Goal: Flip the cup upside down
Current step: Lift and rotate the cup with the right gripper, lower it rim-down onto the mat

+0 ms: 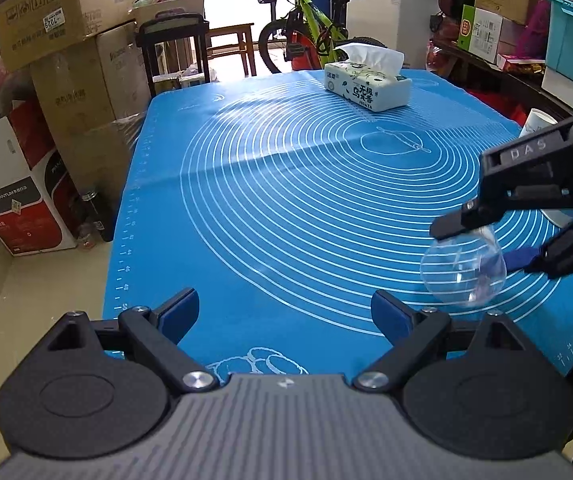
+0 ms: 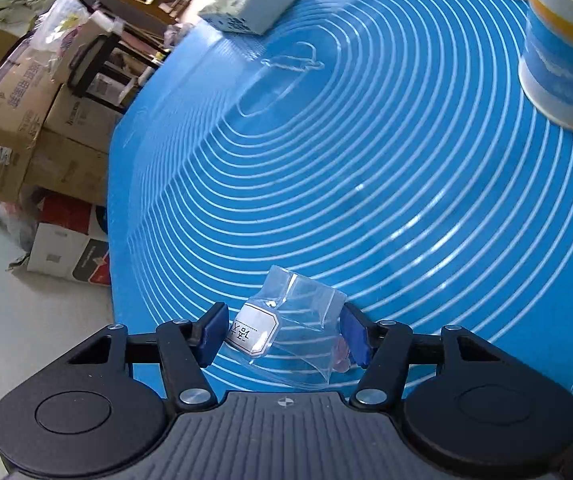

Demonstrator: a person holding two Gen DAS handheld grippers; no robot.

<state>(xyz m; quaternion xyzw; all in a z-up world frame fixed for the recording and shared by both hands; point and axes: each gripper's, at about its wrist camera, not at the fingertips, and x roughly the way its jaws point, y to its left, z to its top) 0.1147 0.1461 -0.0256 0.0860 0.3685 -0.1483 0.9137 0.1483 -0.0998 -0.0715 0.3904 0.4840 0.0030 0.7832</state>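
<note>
Right wrist view: right gripper fingers clamping clear cup, tilted over mat; left gripper fingers hanging apart, tissue box at 12 o'clock.

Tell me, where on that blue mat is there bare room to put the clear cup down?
The widest bare patch is the ringed middle of the blue mat, between the tissue box and the open left tongs. It is crowded on the right: the right tongs hold the clear cup there, near the paper cups.
</note>
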